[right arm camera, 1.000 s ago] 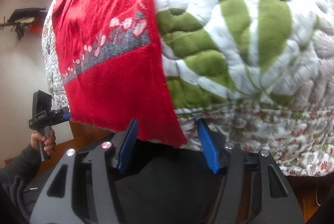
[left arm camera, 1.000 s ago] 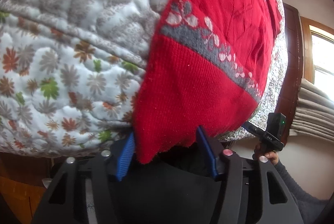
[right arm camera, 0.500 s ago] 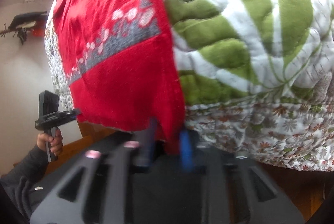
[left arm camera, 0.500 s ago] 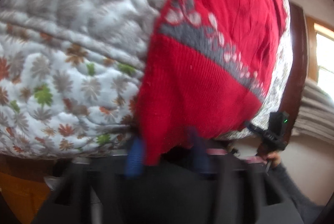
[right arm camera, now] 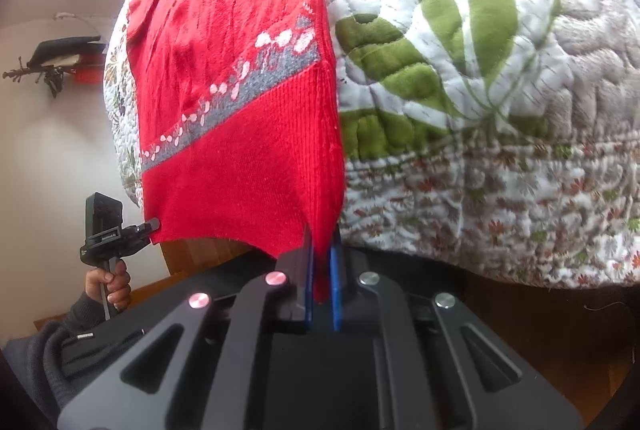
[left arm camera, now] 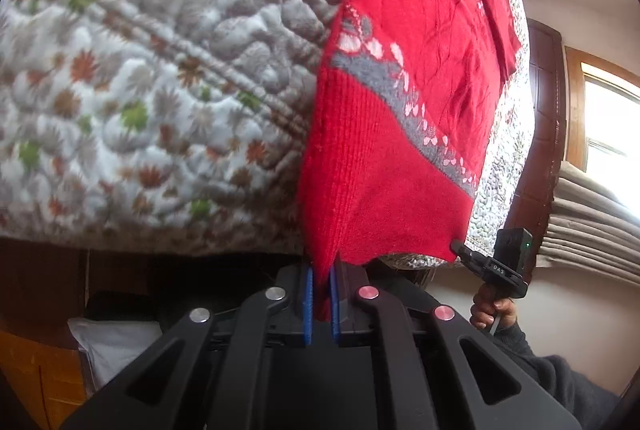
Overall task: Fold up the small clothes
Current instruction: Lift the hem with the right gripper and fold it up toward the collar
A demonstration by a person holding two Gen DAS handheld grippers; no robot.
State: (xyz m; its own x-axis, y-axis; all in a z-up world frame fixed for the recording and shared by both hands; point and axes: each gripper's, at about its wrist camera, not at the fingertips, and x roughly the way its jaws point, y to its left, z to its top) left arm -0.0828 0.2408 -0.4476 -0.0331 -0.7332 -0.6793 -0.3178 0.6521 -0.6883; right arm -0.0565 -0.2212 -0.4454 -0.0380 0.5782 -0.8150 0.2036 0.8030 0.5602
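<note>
A small red knitted sweater with a grey band and pale pink flowers lies on a quilted bedspread, its ribbed hem hanging over the bed's edge. My left gripper is shut on the hem's left corner. In the right wrist view the same red sweater runs up the quilted bedspread, and my right gripper is shut on the hem's right corner. Each view also shows the other gripper pinching the far corner: the right gripper and the left gripper.
The dark wooden bed frame runs below the quilt's edge. A white pillow sits low at left. A window and folded curtains are on the right. A person's hand grips the other handle.
Both grippers went from open around the hem corners to shut on them. The hem is now pinched between the blue pads on each side.
</note>
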